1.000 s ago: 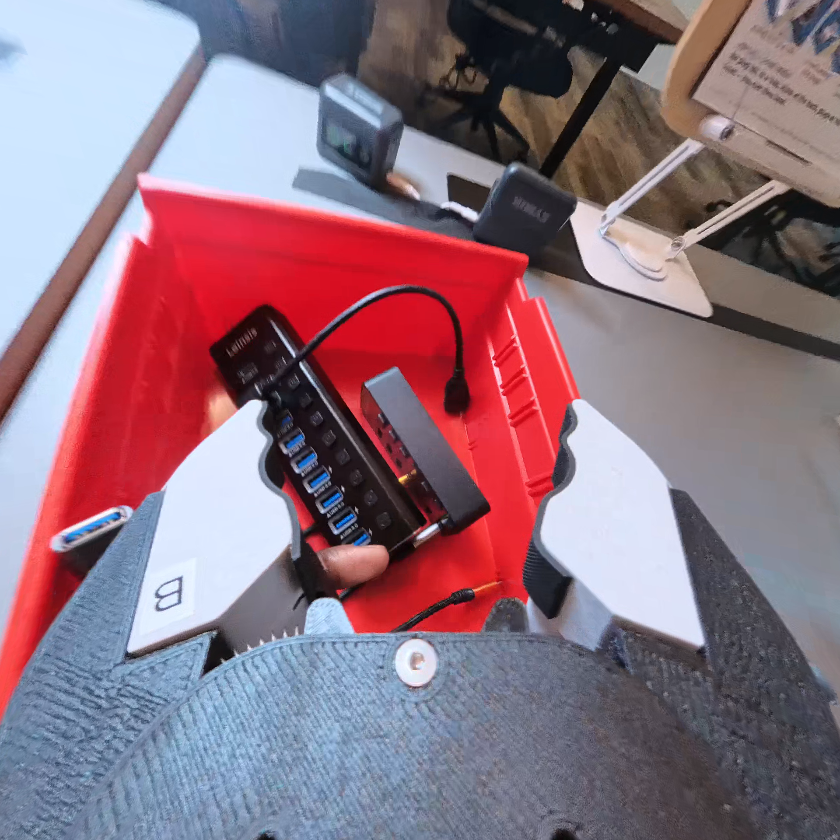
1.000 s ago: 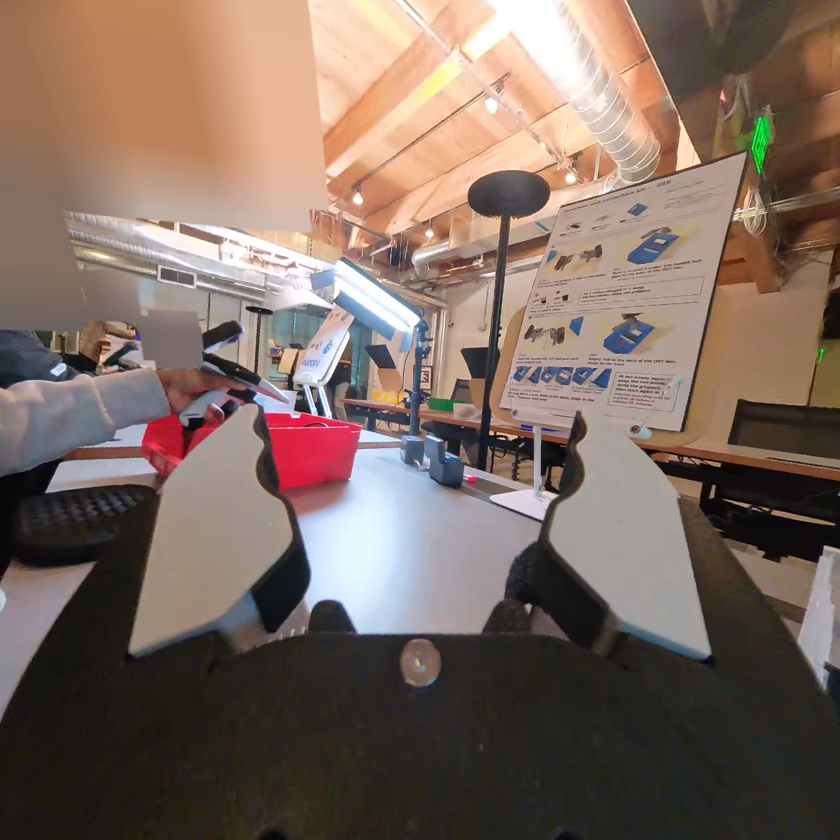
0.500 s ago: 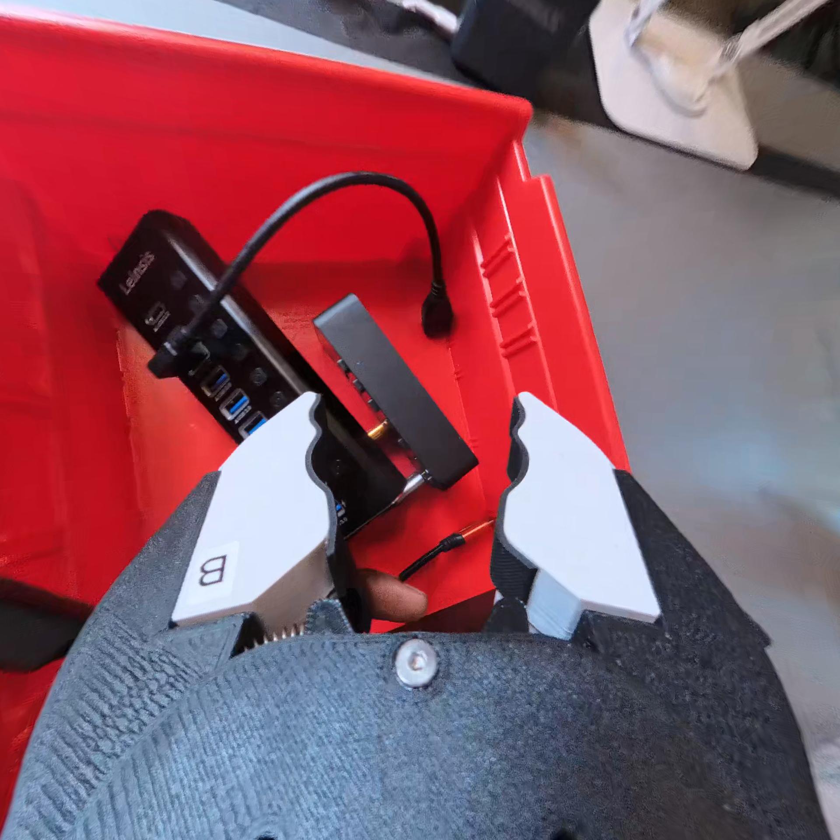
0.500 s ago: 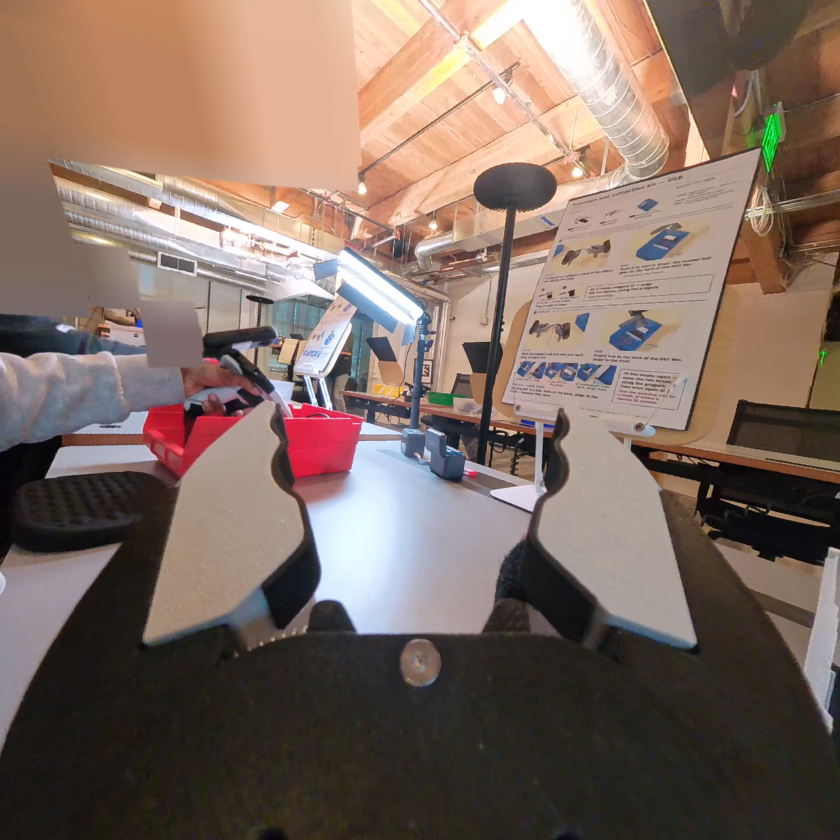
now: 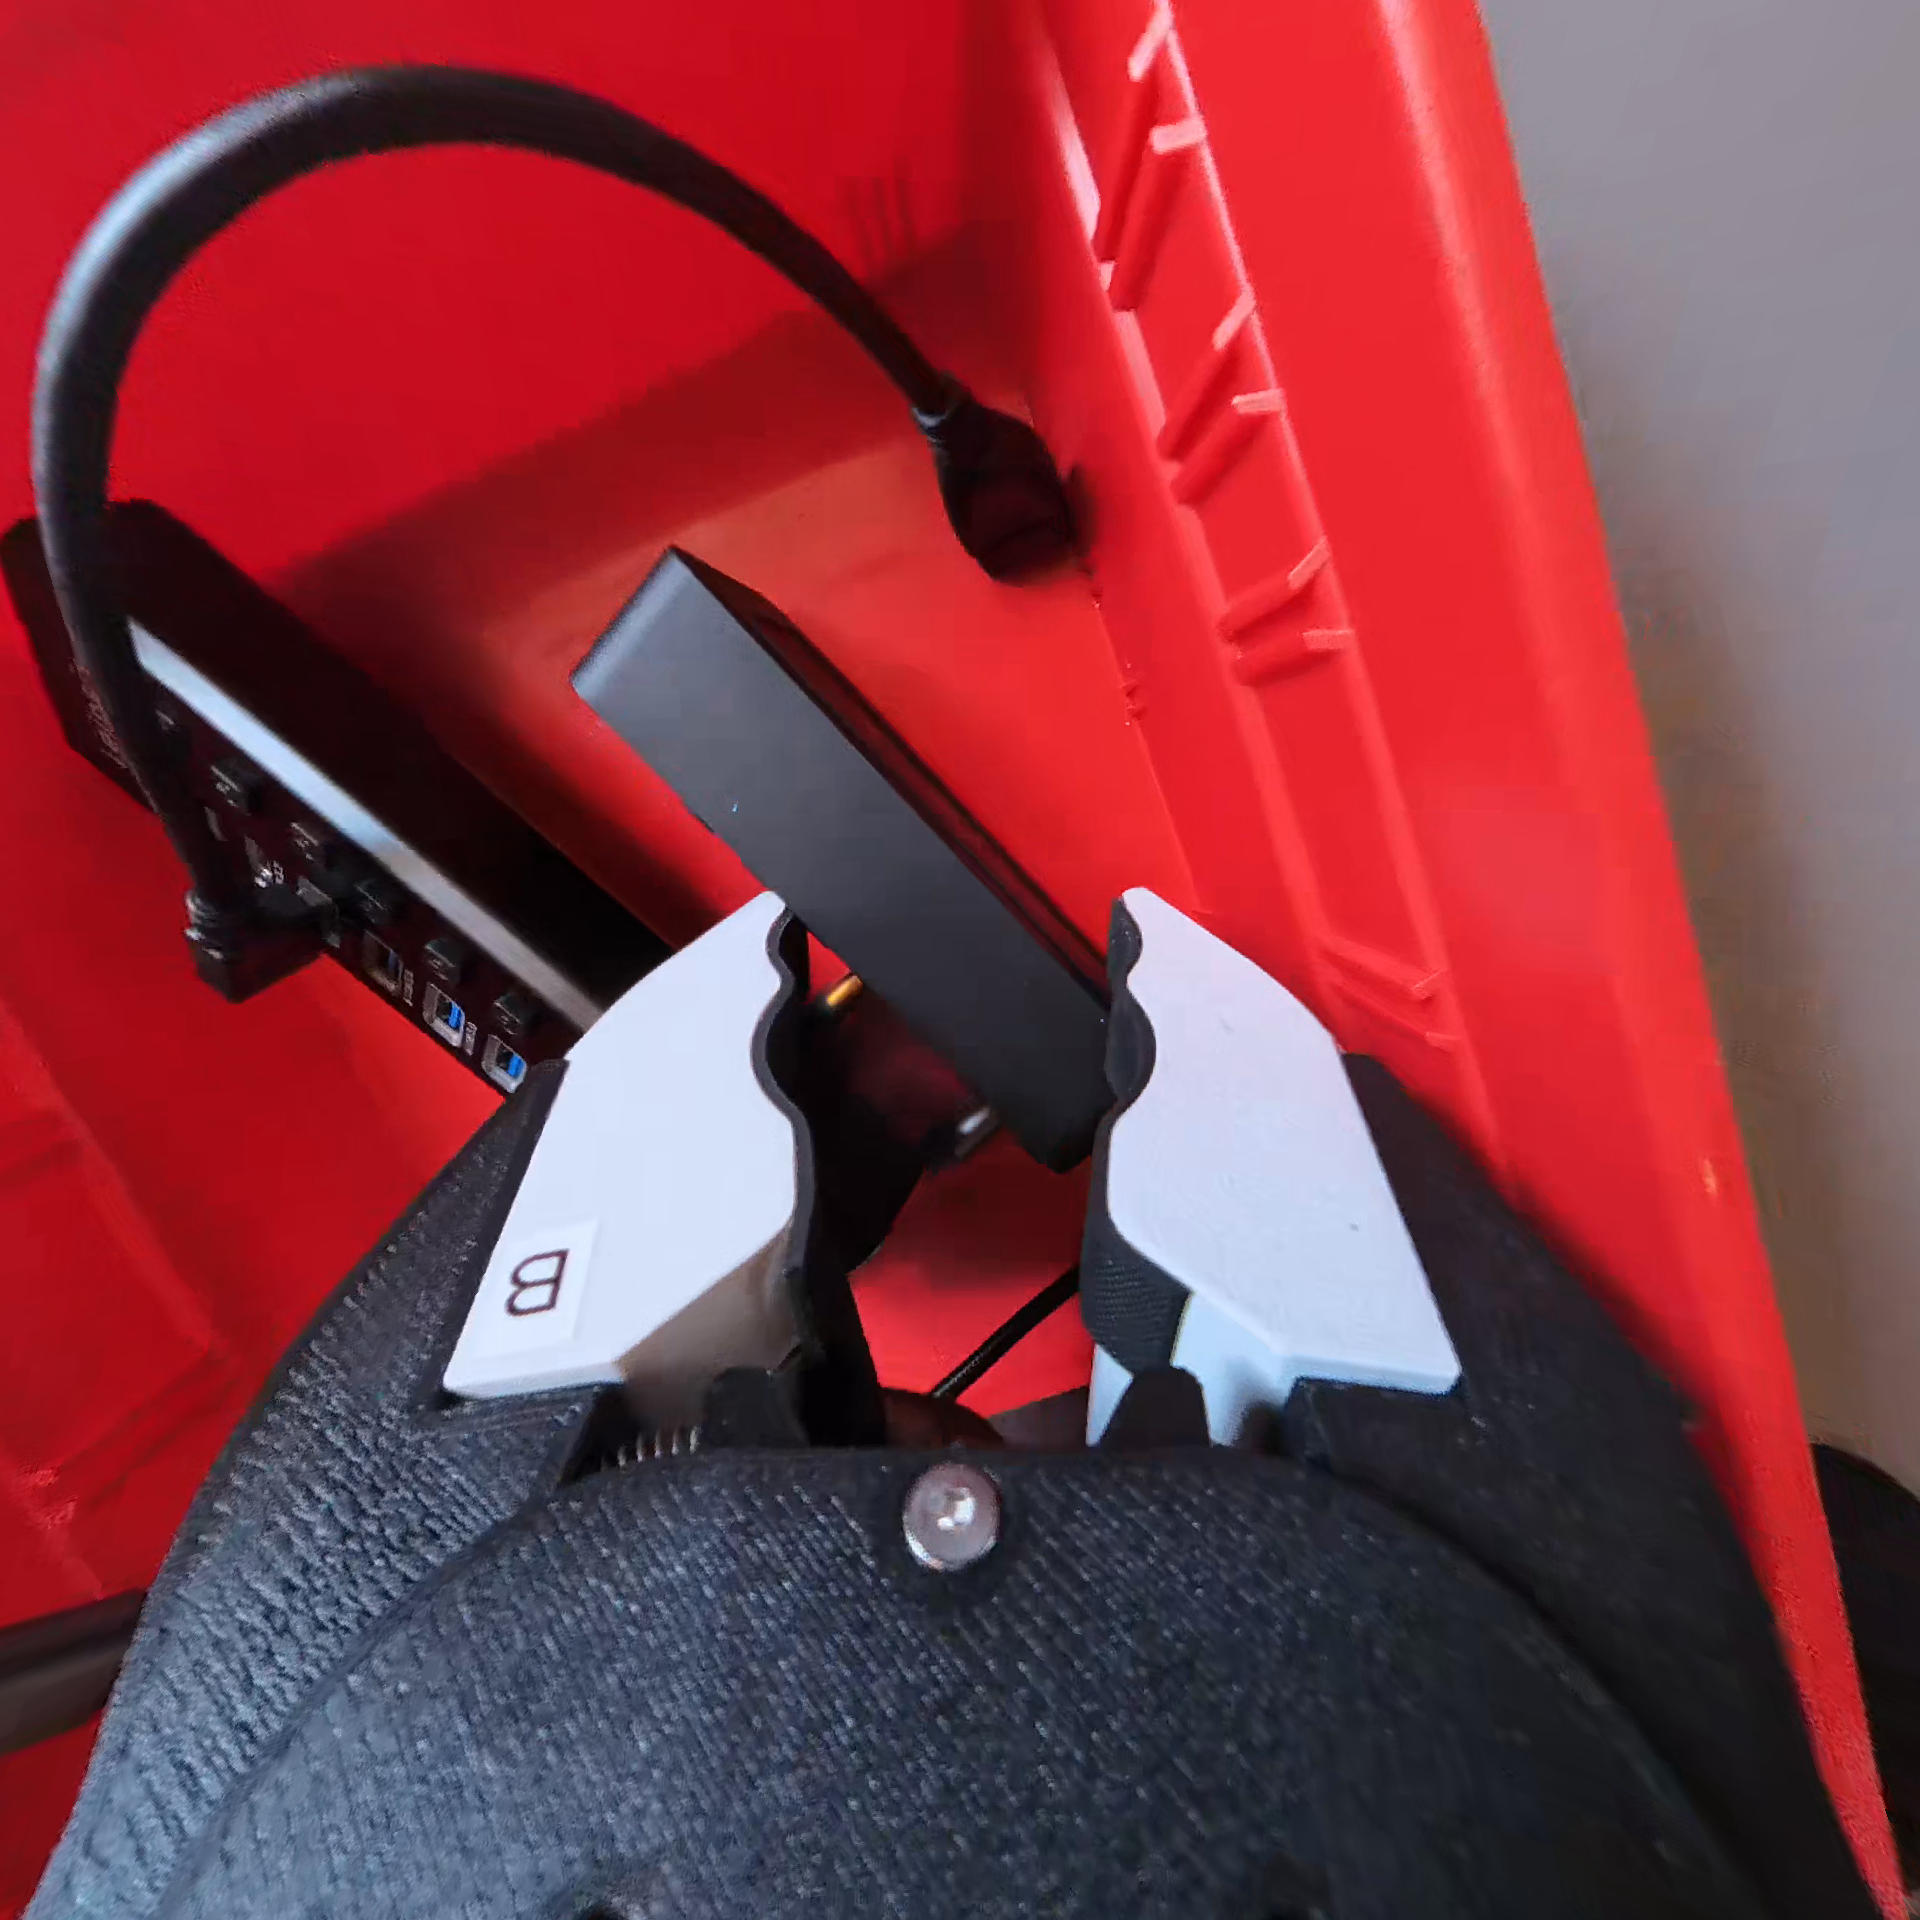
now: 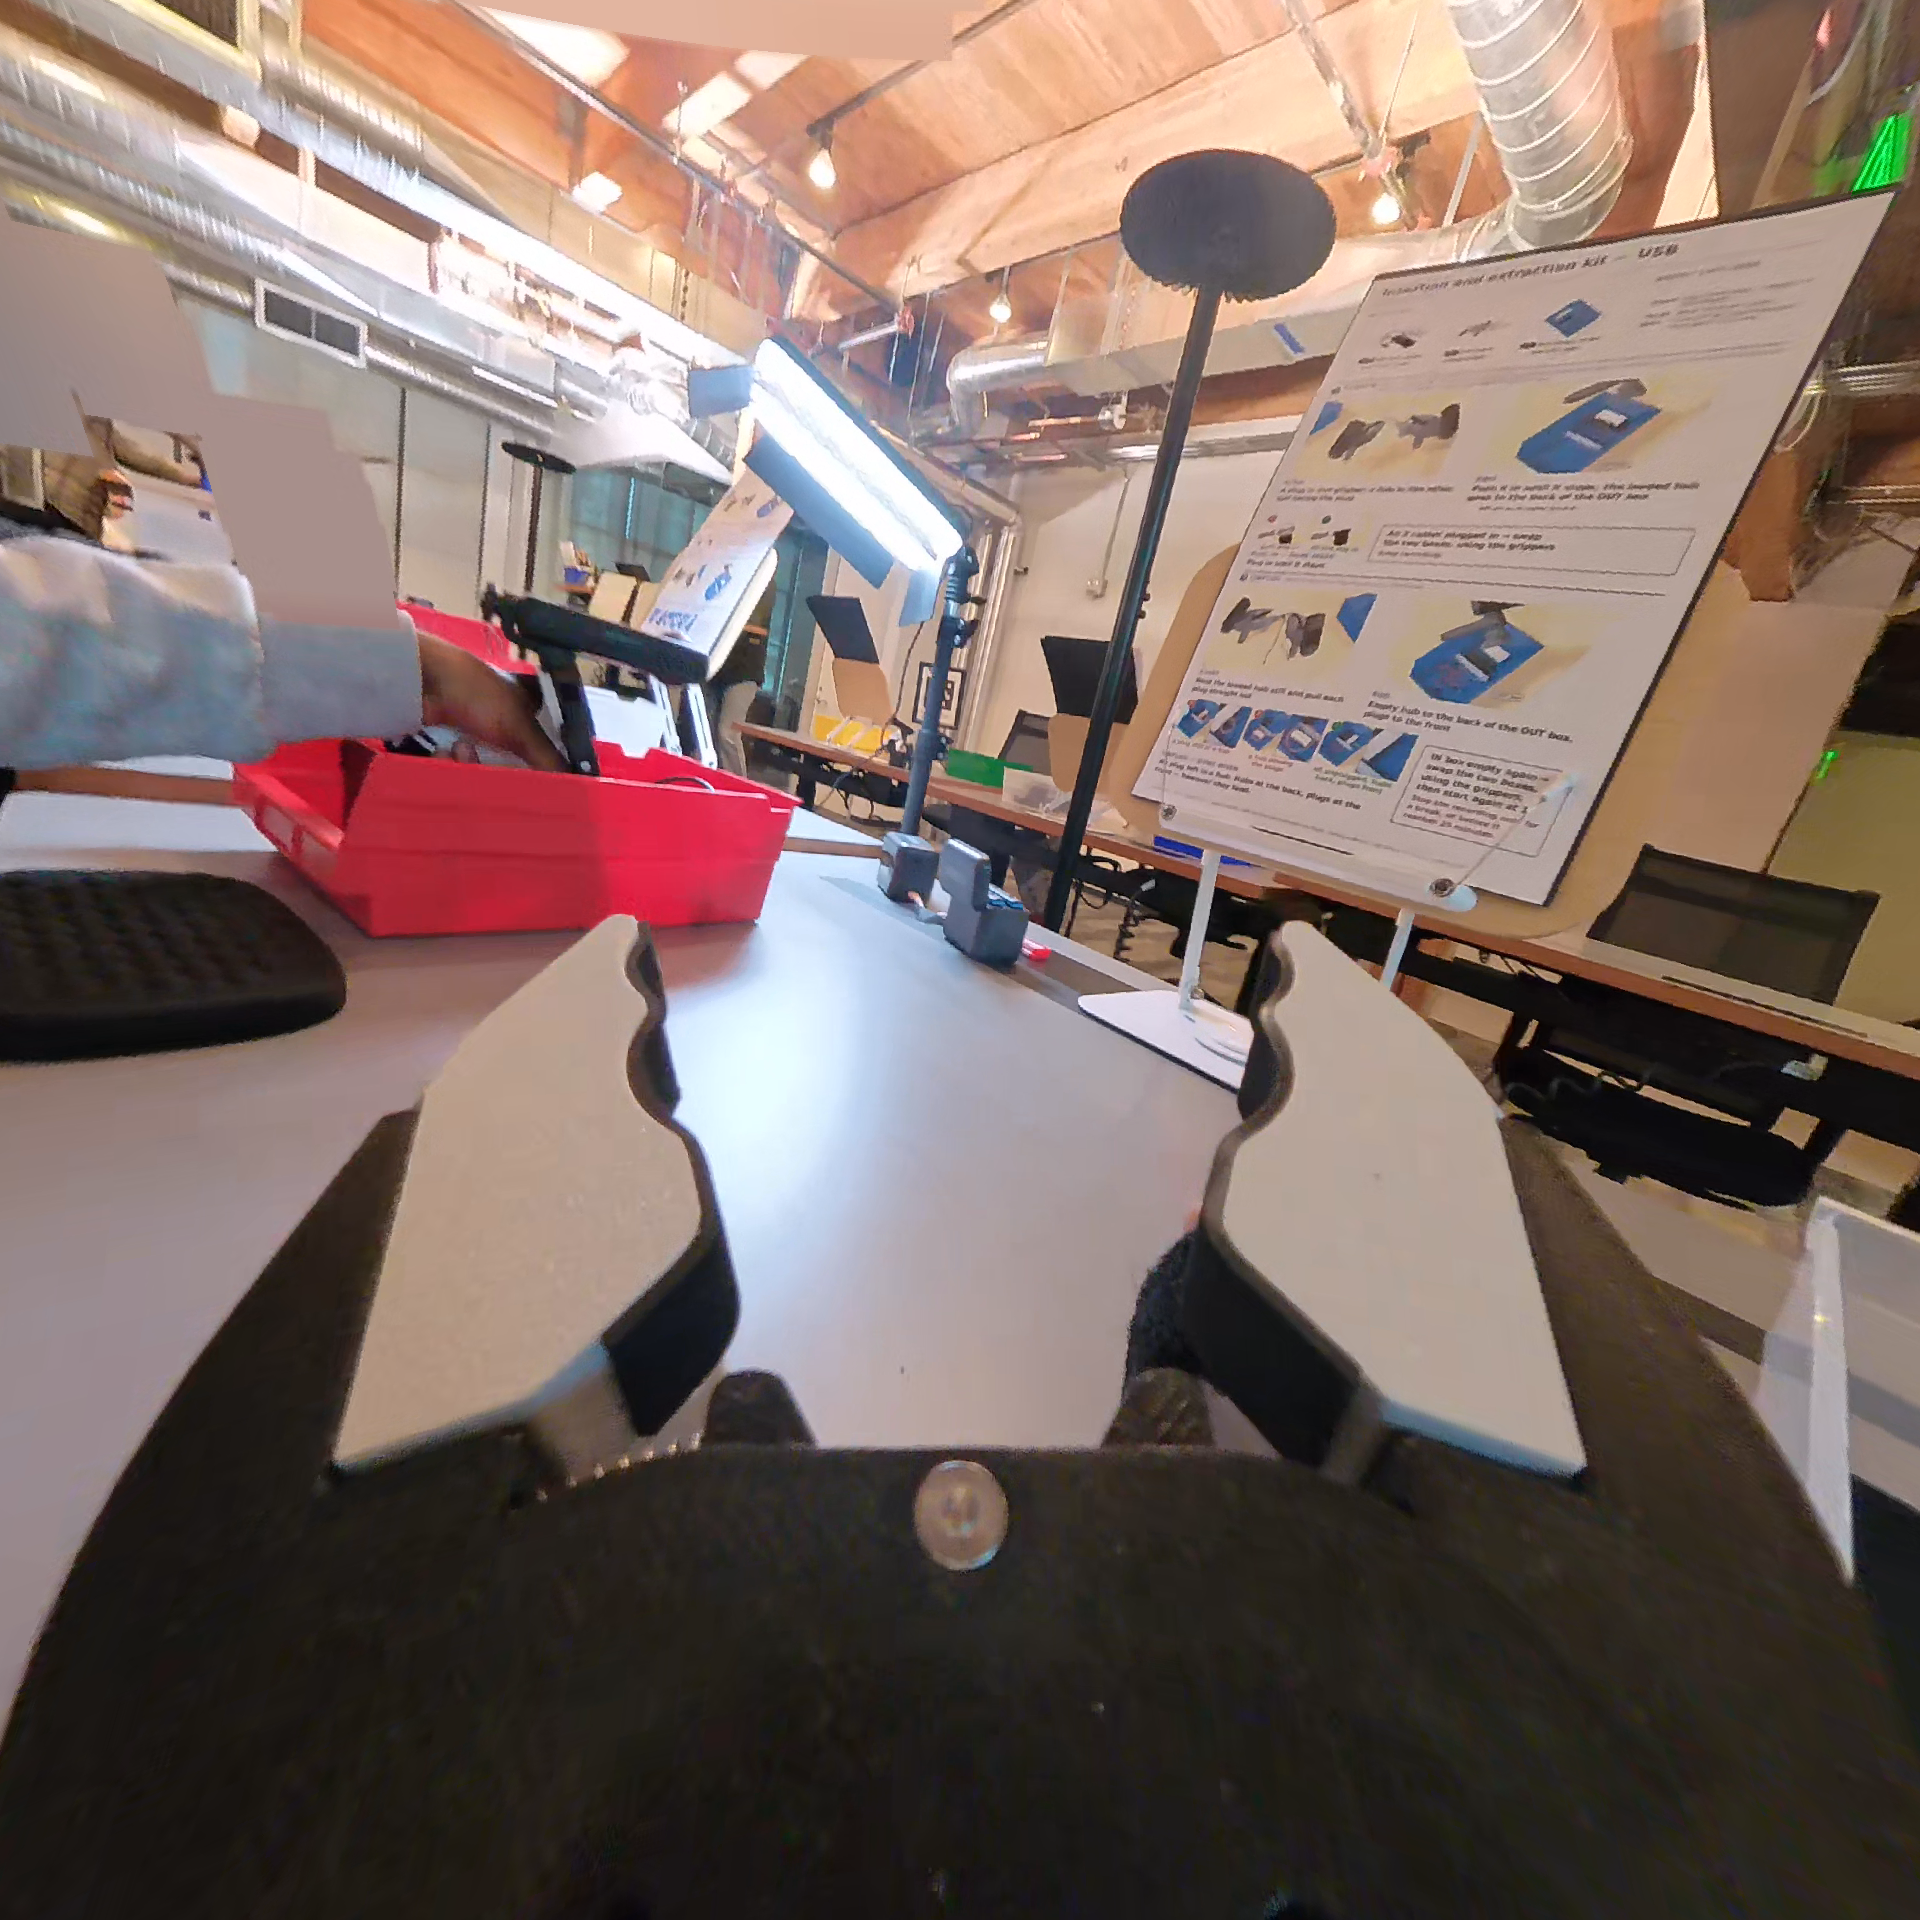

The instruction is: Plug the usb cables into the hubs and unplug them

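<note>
Inside the red bin (image 5: 1299, 436), per the left wrist view: left gripper (image 5: 951, 997) now deep in, against a hover above the rim a second ago, and narrowed from a wide spread to a close bracket round the near end of the small grey hub (image 5: 831, 831). Right pad touching the hub's edge; left pad just beside it, contact not confirmed, so not yet judged a firm pinch. Long black hub (image 5: 343, 831) alongside to the left, with a black cable (image 5: 312, 125) plugged into it, looping over and ending in a loose plug (image 5: 1003, 488) against the bin wall. Judged as the closing stage of a grasp on the small hub, ahead of any plugging. From the right wrist view: right gripper (image 6: 961, 1023) spread wide and empty, low over the grey table (image 6: 935, 1143), well apart from the bin (image 6: 520, 852), much as half a second ago. Person's hand (image 6: 478, 707) reaching into the bin. Instruction board (image 6: 1507, 540) on its stand beyond.
</note>
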A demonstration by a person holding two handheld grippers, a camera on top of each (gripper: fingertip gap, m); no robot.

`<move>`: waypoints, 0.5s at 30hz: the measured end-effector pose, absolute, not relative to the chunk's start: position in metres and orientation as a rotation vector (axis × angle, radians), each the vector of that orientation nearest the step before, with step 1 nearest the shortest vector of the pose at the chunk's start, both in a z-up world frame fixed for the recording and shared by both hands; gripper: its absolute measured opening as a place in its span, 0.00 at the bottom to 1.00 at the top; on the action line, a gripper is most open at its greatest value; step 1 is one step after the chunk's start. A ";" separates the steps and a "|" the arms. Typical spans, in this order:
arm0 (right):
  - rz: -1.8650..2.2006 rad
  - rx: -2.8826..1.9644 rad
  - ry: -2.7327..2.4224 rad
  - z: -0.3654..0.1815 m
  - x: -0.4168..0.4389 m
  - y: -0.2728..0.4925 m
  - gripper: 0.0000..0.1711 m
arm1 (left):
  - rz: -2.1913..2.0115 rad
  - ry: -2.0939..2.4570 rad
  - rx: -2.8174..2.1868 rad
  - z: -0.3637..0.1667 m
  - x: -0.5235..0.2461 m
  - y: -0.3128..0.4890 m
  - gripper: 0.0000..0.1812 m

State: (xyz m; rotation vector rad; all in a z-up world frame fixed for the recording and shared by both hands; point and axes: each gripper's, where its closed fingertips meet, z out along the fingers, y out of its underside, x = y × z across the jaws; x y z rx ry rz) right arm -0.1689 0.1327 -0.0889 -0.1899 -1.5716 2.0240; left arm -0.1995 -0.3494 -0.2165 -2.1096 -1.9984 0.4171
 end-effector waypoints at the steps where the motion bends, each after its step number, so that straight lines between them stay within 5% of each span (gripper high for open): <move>1: 1.999 -0.184 -1.580 -0.091 -0.170 0.132 0.63 | 0.434 -1.986 -2.126 -0.216 -0.200 -0.350 0.30; 7: 1.917 -0.175 -1.598 -0.096 -0.175 0.132 0.62 | 0.510 -1.908 -2.022 -0.193 -0.191 -0.347 0.23; 15: 1.874 -0.170 -1.594 -0.097 -0.178 0.132 0.60 | 0.589 -1.433 -1.447 -0.067 -0.179 -0.319 0.20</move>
